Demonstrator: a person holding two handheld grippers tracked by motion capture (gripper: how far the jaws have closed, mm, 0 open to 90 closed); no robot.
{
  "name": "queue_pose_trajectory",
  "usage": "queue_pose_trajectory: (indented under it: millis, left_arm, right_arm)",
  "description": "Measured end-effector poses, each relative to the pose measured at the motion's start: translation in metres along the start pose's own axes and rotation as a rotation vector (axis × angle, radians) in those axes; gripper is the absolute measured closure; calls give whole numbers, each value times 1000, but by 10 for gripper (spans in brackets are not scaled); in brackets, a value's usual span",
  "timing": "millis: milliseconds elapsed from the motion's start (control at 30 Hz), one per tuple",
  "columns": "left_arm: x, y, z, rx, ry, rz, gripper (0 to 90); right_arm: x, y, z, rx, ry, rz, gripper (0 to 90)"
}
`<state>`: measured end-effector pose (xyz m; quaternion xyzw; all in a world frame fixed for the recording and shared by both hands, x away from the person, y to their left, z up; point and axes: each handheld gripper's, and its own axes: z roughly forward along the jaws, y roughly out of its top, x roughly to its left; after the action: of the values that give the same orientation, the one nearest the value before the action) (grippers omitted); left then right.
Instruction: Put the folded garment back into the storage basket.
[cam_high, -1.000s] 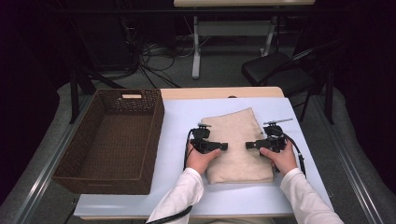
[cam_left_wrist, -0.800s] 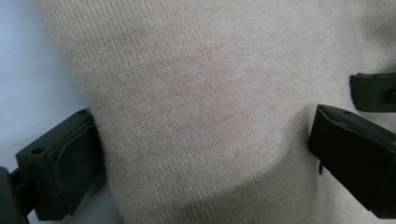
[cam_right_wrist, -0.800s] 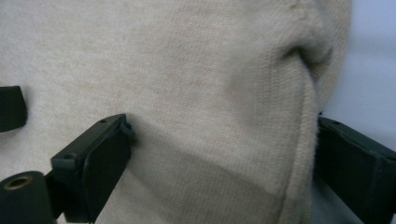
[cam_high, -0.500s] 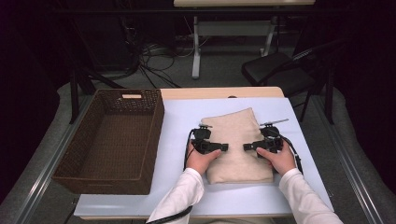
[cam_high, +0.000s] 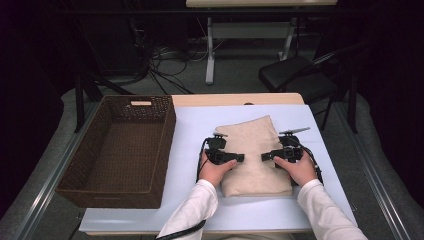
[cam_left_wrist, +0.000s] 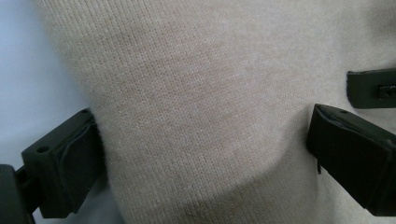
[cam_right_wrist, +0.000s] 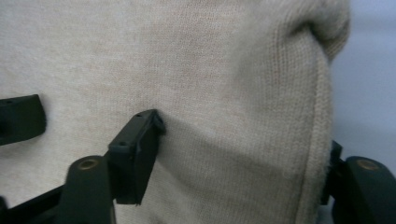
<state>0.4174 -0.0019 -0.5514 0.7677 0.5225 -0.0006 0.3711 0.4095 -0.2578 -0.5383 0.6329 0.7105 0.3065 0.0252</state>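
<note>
Folded beige knit sweater (cam_high: 256, 155) lying on table (cam_high: 190, 125), toward its right edge, wicker basket (cam_high: 120, 145) at left edge. Left tongs (cam_left_wrist: 205, 140) spread wide across one side fold, not yet pinching. Right tongs (cam_right_wrist: 238, 154) just closing, cloth bunched between, now pressing opposite fold. Probably ready for lifting soon.

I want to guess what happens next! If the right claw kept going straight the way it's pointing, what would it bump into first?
Probably the left claw. The right claw points sideways across the folded beige sweater, which already sits between its jaws. Its jaws have just been closing on the sweater's edge.
</note>
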Motion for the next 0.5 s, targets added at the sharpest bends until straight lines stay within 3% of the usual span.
queue_pose_trajectory:
  millis: [500]
  left_arm:
    - [0,-3,-2,-39,0,-30,94]
  right_arm:
    - [3,-1,-2,-28,6,74,499]
